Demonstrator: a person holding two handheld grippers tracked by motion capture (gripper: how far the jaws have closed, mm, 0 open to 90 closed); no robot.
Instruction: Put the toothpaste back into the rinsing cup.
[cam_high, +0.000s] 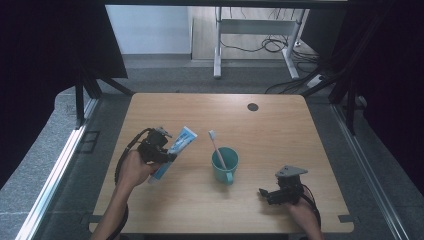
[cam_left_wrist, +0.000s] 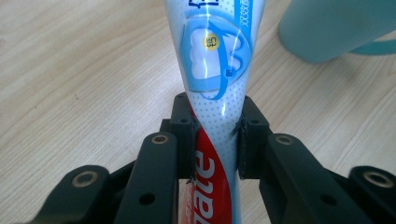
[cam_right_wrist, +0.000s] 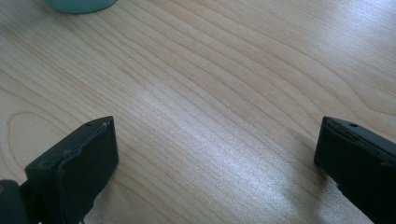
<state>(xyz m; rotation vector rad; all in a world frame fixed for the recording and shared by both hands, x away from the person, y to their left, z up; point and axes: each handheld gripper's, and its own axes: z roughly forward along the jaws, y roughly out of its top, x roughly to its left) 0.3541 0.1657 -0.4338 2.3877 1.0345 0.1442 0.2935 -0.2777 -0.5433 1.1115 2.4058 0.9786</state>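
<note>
Left gripper (cam_high: 162, 152) has its two black jaws closed on the toothpaste tube (cam_high: 174, 148), and the left gripper view shows the pads pressing both sides of the tube (cam_left_wrist: 215, 116) about at its middle, where the red part of the print meets the pale blue part. The jaws stand only as far apart as the tube is wide. Right gripper (cam_high: 267, 194) rests low at the near right of the table (cam_high: 280, 130); its jaws are wide open, with only bare wood between them in the right gripper view, so it holds nothing.

The tube is at the left of the table, held in the left gripper and seemingly lifted a little from the wood. Its long axis goes diagonally: the capped end points near and left, toward the person's hand, and the flat crimped end points far and right. That far end reaches toward the teal cup (cam_high: 225, 164), which stands just to the right of the tube, near the middle of the table. A toothbrush (cam_high: 216, 146) already stands inside the cup and leans to the far left, so its bristle head is close to the tube's flat end, but they are apart.

I judge that the coming move depends on this: the cup lies to the right of the held tube, and the left hand is clearly the nearer one. The tube must probably be turned more upright to enter the cup beside the toothbrush.
</note>
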